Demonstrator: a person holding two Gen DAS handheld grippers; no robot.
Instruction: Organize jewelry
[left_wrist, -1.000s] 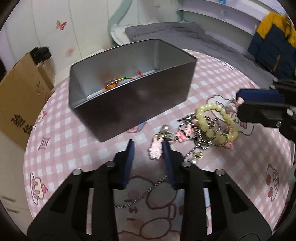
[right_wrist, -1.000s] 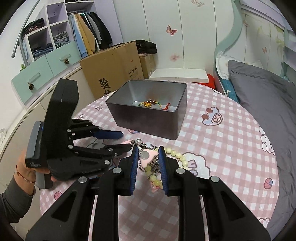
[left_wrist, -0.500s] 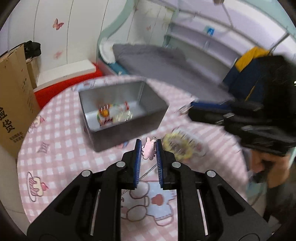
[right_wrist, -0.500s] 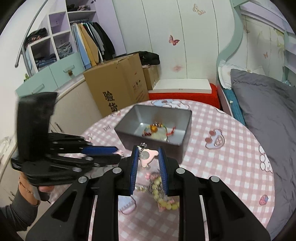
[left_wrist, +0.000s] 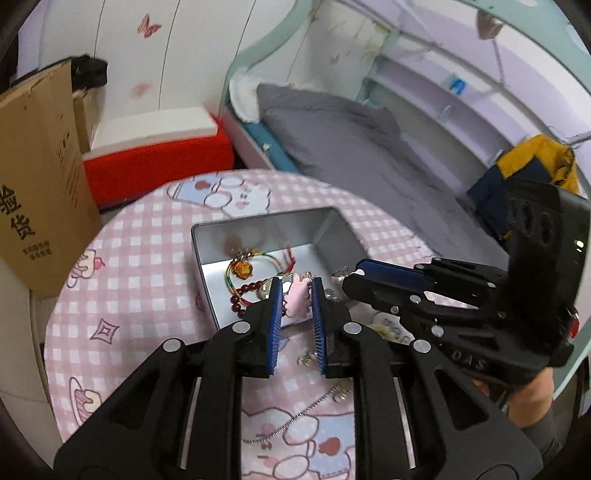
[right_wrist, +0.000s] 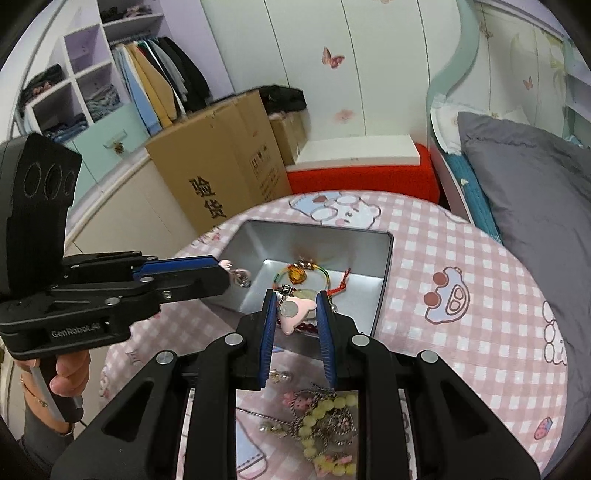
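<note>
Left tool (left_wrist: 297, 297) clamped on a pink charm (left_wrist: 298, 298), right tool (right_wrist: 295, 310) clamped on a pink coin-faced charm (right_wrist: 293, 314), both over the near edge of the metal tin (right_wrist: 384, 258) on the counter (right_wrist: 480, 332). Step: carrying to tin. Next, probably: advance over tin, release. Bead-and-chain pile (right_wrist: 325, 421) lies just short of the tin.

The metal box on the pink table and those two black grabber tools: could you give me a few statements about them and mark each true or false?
1. The metal box already holds jewelry. True: a dark red bead bracelet and a coloured cord bracelet lie inside.
2. The left gripper is empty. False: it pinches a pink charm.
3. The right gripper holds a pink charm with a silver disc. True.
4. The pale green bead bracelet is in the box. False: it lies on the tablecloth.
</note>
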